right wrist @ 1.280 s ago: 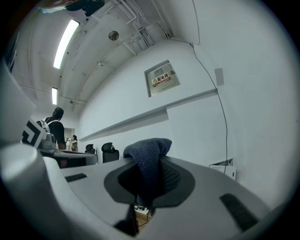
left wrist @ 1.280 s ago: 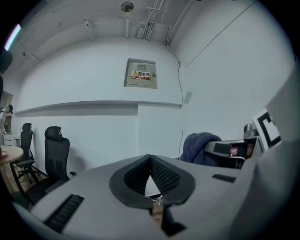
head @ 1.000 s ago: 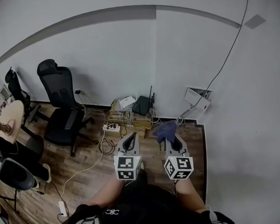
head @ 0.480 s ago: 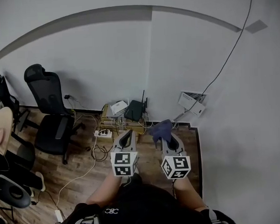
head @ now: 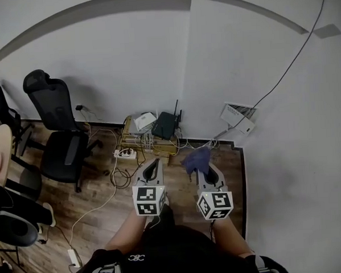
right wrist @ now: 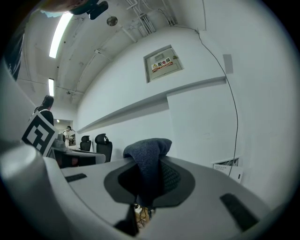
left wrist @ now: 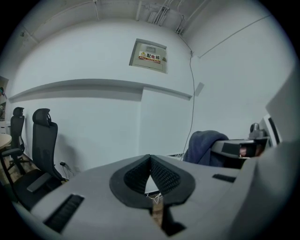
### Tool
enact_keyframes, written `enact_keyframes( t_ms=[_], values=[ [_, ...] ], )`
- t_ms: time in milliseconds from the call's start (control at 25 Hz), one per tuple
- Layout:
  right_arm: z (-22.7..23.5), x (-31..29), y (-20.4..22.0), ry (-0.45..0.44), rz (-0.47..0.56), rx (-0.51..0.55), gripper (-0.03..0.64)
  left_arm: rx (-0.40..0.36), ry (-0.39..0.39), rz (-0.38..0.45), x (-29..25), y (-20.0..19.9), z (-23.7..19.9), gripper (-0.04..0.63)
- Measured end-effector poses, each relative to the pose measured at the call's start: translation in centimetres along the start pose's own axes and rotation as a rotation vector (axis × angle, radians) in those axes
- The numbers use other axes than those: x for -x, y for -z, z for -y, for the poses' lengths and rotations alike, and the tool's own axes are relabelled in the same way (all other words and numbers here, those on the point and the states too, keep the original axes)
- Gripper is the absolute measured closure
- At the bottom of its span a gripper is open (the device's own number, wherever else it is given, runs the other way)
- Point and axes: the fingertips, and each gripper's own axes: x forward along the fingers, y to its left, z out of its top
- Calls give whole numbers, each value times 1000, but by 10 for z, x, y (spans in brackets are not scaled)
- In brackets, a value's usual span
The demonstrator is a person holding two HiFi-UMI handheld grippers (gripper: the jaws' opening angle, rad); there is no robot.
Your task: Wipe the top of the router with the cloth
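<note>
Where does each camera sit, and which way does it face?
Head view: on the person's head, facing steeply down at the floor, the router, both forearms, left gripper and right gripper.
Left gripper view: on the left gripper, along its shut, empty jaws toward the white wall; the right gripper shows at right.
Right gripper view: on the right gripper, along jaws shut on the cloth; the left gripper's marker cube shows at left.
Shared: both gripper views show the wall box; all three show the cloth.

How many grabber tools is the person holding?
2. The left gripper is at the head view's left, shut and empty; the right gripper is beside it, shut on the blue cloth.
</note>
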Motion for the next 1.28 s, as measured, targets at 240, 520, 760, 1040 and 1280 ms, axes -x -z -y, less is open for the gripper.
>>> enact_keyframes(
  t_ms=[240, 520, 760, 1040, 1280],
  values=[
    [13, -64, -7, -3, 3, 5, 597, 36, 15, -8, -55, -8, -31, 595],
    [19, -147, -34, -4, -4, 30, 597, 41, 39, 11, -125, -45, -75, 597],
    [17, -202, -48, -10, 5, 28, 597, 49, 71, 5, -168, -65, -107, 597],
    [12, -241, -41, -35, -14, 12, 597, 30, 54, -15, -188, -61, -131, 597],
    [3, -285, -44, -99, -2, 31, 597, 14, -6, -15, -205, -66, -157, 595]
  ],
)
